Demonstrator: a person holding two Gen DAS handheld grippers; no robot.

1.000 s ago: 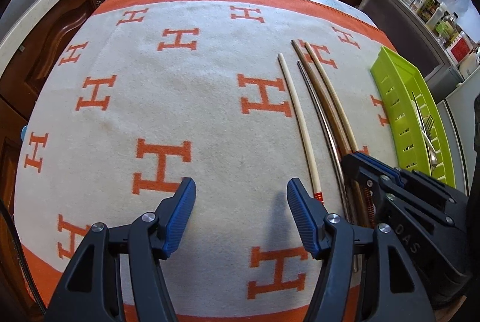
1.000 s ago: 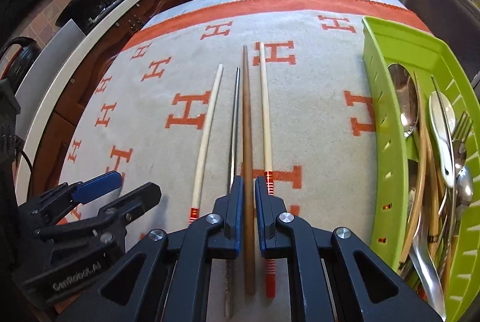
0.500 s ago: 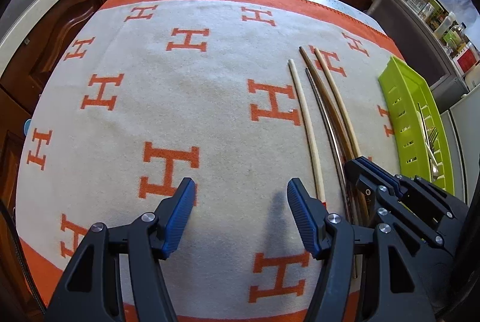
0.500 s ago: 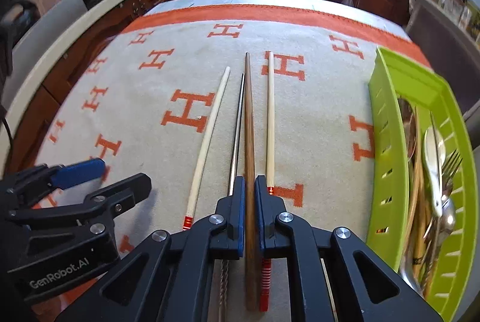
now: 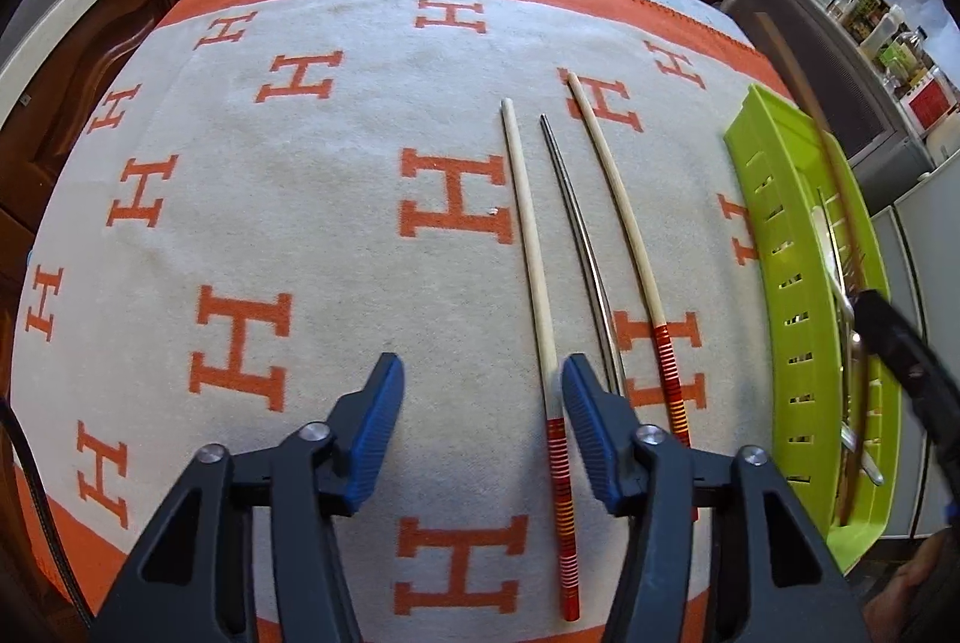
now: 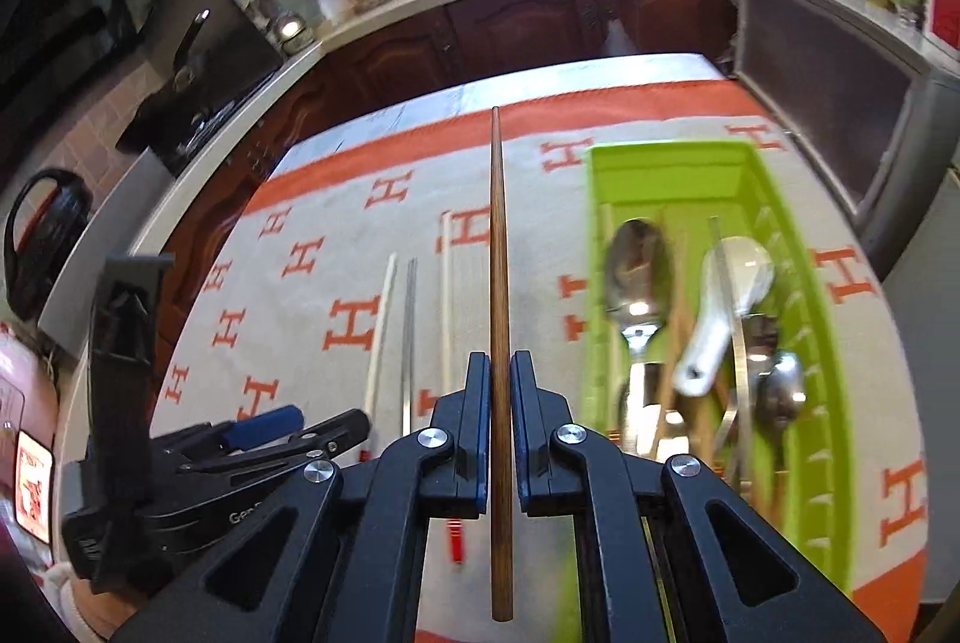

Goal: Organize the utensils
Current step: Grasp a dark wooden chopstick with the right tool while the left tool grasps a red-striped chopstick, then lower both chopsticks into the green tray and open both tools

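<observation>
Brown chopstick (image 6: 498,247), clamped in my right gripper (image 6: 498,379), lifted beside tray (image 6: 798,451): I keep it level, lower lengthwise. Left gripper (image 5: 480,403) gapes wide, holding nothing.

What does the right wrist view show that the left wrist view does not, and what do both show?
Only the right wrist view shows the right gripper clamped on the brown chopstick, plus the spoons clearly in the tray.

Only the left wrist view shows the open left gripper from behind and the striped handle ends.

Both show three chopsticks on the blanket and the green tray.
</observation>
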